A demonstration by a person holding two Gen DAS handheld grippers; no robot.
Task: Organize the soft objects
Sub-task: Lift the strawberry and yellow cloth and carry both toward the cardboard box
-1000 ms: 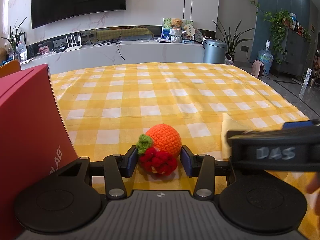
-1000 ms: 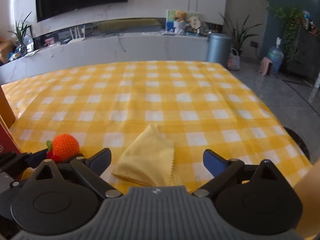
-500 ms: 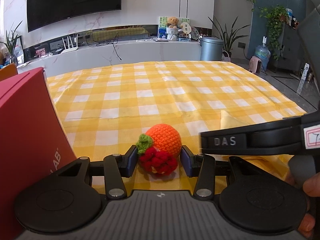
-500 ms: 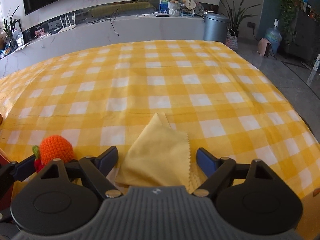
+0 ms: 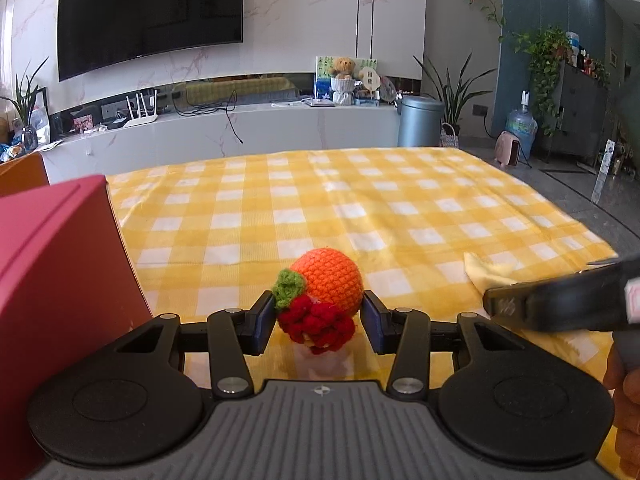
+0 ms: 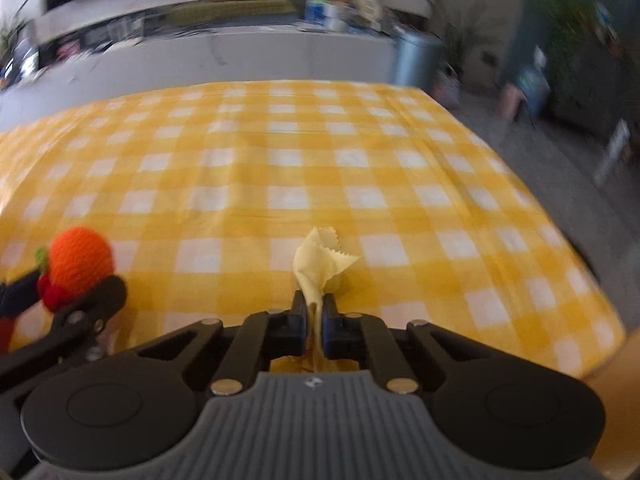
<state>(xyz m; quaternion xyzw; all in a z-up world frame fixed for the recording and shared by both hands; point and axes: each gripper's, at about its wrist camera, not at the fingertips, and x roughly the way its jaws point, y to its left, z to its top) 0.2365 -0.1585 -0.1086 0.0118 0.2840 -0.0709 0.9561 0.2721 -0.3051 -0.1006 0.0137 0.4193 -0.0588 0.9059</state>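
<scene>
Between the pads of the right tongs [image 6: 315,314] a pale yellow cloth [image 6: 320,264] is pinched, its pinked corner standing up above the closed jaws and the rest bunched beneath them. The hold looks to be on a thin fold only, so I judge that a lift could let the cloth slide free or drag across the checks rather than rise cleanly. Just to that side, the left tongs [image 5: 319,322] are clamped on a crocheted orange fruit [image 5: 326,285] with a green leaf and a red knitted bunch below it, pads pressing its flanks while it rests low over the table [image 5: 400,200]. Yarn gives under pressure, so the toy may roll or squeeze out if tilted. Both tools sit close together and could knock one another when moved; the right one's black body already crosses the left view's edge.

A yellow-and-white checked tablecloth covers the table, with a red box [image 5: 52,264] standing at the left. Beyond are a white marble wall with a large dark screen [image 5: 150,14], a long low counter carrying a teddy bear, a grey bin, potted plants and a water bottle.
</scene>
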